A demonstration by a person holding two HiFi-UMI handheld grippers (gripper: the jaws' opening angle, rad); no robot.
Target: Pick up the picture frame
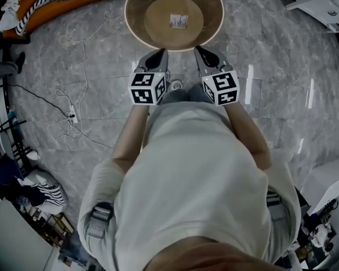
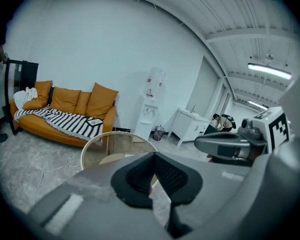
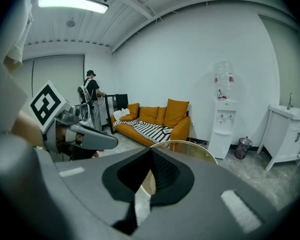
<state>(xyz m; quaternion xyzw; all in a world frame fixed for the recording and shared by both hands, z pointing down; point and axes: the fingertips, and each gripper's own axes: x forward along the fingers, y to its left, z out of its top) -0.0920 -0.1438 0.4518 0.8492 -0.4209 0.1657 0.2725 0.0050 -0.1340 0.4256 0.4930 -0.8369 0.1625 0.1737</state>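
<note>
Left gripper (image 1: 160, 52): jaws pressed together, nothing between them; tips close to the near rim of the round table (image 1: 137, 17).
Right gripper (image 1: 201, 51): jaws likewise closed tight and empty; level with the left one, just beside it, pointing at the same rim.
Marker cubes: one on each gripper, black-and-white squares facing up, left cube (image 1: 148, 87) and right cube (image 1: 221, 87) side by side ahead of the torso.
Picture frame (image 1: 179, 21): small, rectangular, near the middle of the table; beyond both sets of tips, touched by neither; on the glass top or the wooden disc below, impossible to tell.
Table: round, pale rim, glass top with a brown disc showing through.
Floor (image 1: 271, 55): grey marbled tiles, glossy; a white cable (image 1: 73, 66) looping across to the left.
Sofa (image 2: 70, 101): orange, against the far wall, behind the table; striped blanket (image 2: 60, 121) draped over the seat.
Water dispenser (image 3: 222, 115): white, upright against the wall, right of the sofa; small bin (image 3: 244, 147) beside it.
Background person (image 3: 91, 96): standing far left in the right gripper view.
</note>
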